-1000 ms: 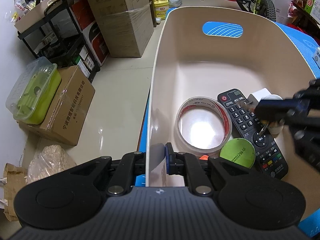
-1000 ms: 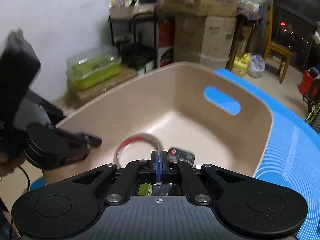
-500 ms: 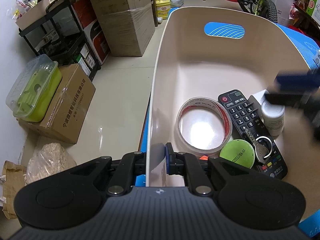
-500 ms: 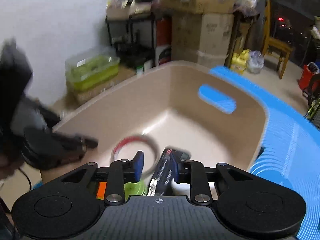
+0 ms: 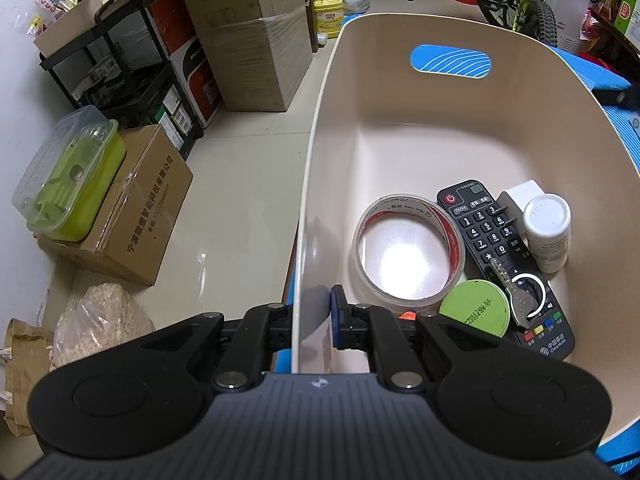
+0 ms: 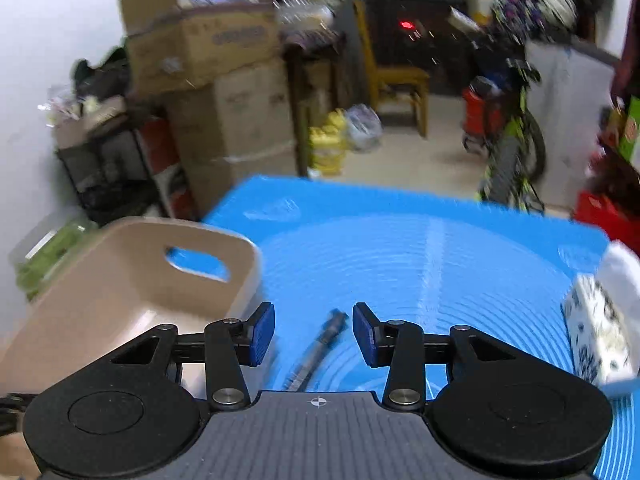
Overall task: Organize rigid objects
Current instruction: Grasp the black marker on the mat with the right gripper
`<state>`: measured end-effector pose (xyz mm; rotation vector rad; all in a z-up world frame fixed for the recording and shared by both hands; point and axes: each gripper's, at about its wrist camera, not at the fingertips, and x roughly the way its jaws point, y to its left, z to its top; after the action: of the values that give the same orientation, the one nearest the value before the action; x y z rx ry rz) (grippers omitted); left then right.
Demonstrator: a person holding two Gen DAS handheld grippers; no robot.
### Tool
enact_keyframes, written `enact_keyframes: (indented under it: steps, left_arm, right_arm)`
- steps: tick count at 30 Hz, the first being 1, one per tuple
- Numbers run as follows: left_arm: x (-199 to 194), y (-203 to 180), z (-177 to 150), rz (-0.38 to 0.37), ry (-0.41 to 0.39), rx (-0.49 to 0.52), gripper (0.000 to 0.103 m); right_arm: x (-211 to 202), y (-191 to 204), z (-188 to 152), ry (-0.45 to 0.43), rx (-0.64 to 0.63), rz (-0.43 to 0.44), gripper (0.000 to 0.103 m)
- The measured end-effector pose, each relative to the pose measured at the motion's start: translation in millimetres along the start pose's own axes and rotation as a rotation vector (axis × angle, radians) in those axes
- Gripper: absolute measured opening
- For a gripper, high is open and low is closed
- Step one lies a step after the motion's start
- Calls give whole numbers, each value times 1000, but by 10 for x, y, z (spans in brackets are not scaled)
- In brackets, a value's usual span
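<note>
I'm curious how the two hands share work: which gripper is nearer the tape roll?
Left. The left gripper clamps the bin wall right beside the tape roll; the right gripper is open over the blue mat, outside the bin.

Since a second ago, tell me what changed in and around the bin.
The right gripper let the key drop onto the remote, left the bin and swung out over the blue mat, its fingers just opening, empty, above a dark pen-like thing. The left gripper kept its clamp on the bin wall; tape roll and bottle stayed.
</note>
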<state>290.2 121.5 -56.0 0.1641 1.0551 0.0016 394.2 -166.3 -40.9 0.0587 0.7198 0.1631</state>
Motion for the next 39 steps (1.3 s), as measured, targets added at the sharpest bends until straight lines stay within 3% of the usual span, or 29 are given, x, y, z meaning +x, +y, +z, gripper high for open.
enact_keyframes:
  steps: [7, 17, 20, 24, 27, 33, 39]
  left_arm:
    - [-21, 6, -3, 7, 4, 2, 13]
    - [-29, 15, -6, 6, 5, 3, 13]
    - [-25, 16, -7, 7, 5, 4, 13]
    - [-25, 21, -10, 6, 5, 4, 13]
    - [-24, 20, -10, 8, 5, 5, 13]
    - [-26, 23, -10, 5, 4, 4, 13]
    - [-20, 21, -3, 7, 3, 7, 13]
  right_arm:
    - [538, -22, -239, 135, -5, -15, 55]
    - [963, 46, -311, 182, 24, -20, 55]
    - [983, 86, -313, 191, -21, -60, 55]
    - [994, 162, -311, 204, -41, -107, 51]
    - [967, 212, -311, 207, -37, -97, 32]
    - [917, 175, -330, 221, 13, -112, 24]
    - [809, 162, -373, 207, 0, -150, 24]
